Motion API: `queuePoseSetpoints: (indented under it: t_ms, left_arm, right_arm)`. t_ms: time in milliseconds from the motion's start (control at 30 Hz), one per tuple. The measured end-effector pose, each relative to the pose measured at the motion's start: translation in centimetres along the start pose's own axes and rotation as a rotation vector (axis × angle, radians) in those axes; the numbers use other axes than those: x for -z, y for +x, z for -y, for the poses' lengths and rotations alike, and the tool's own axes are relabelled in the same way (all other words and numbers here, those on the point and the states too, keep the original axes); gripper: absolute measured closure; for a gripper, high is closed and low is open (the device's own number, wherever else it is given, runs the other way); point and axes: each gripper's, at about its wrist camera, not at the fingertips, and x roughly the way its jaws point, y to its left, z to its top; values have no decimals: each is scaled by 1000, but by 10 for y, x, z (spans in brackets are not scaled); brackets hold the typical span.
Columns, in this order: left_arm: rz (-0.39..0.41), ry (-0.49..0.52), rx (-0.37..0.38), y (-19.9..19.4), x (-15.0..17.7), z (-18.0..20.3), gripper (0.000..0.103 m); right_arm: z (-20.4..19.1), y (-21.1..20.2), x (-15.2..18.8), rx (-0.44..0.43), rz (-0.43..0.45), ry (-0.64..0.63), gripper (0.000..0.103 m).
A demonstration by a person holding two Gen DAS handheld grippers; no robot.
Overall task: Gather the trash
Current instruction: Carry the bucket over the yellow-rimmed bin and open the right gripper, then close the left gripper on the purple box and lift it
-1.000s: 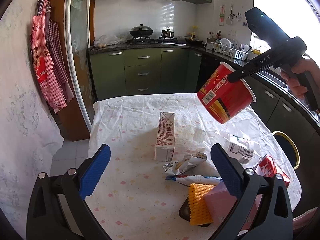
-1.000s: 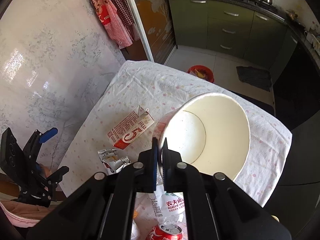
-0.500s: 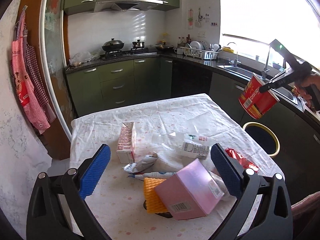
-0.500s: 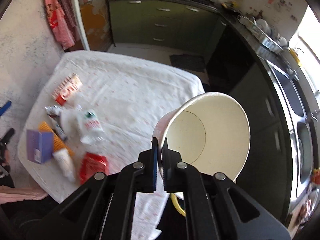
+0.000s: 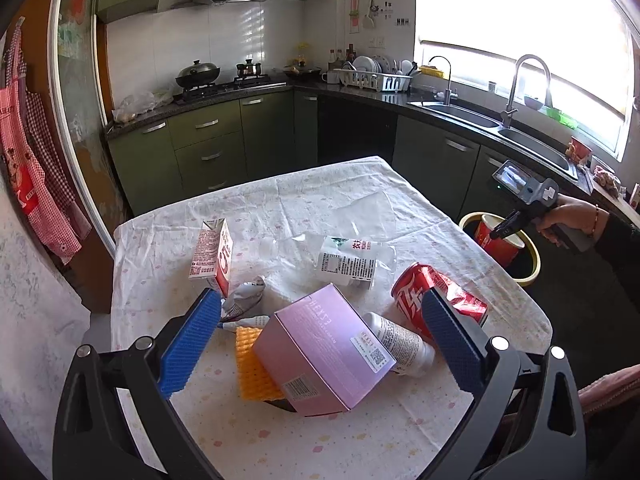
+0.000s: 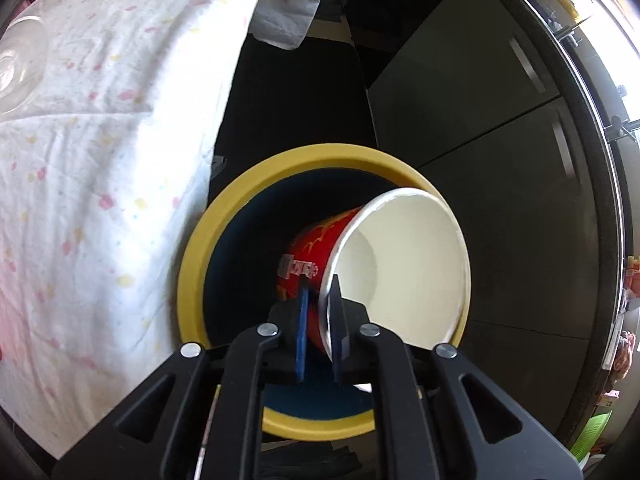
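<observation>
The red paper cup (image 6: 320,248) sits tilted in the mouth of the yellow-rimmed bin (image 6: 192,280), beside the table (image 5: 280,200). Your right gripper (image 6: 318,300) straddles the cup's rim, 1 finger inside and 1 outside; its jaws are opening and a gap shows at the wall. Your left gripper (image 5: 316,340) hovers above the table with jaws spread wide, gripping nothing. Below it lie a pink box (image 5: 320,344), a crushed red can (image 5: 432,292), a plastic bottle (image 5: 352,260) and a milk carton (image 5: 214,254).
</observation>
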Motion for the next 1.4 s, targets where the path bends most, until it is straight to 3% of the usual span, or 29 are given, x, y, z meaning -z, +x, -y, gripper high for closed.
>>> queuePoseSetpoints:
  t_ms: [33, 67, 233, 433, 667, 933, 1200, 1400]
  left_arm:
    - [-7, 2, 0, 1, 2, -1, 4]
    - [-12, 3, -1, 2, 3, -1, 4]
    - [-40, -13, 17, 7, 11, -6, 4]
    - [-74, -36, 5, 16, 26, 6, 4]
    - [-107, -27, -69, 36, 38, 32, 4]
    - [-128, -63, -177, 53, 44, 29, 4]
    - [-133, -111, -145, 54, 44, 17, 26]
    - [-103, -84, -107, 42, 42, 18, 38]
  right_arm:
    - [2, 2, -2, 3, 5, 14, 73]
    - [4, 2, -3, 8, 12, 20, 68]
    - [12, -15, 8, -35, 71, 71, 67]
    - [9, -42, 50, -84, 162, 98, 62]
    - [-7, -61, 66, -140, 218, 57, 56]
    - [-14, -63, 65, -170, 234, 34, 55]
    - [-12, -54, 58, -189, 231, 32, 55]
    - [-16, -61, 62, -205, 261, 27, 55]
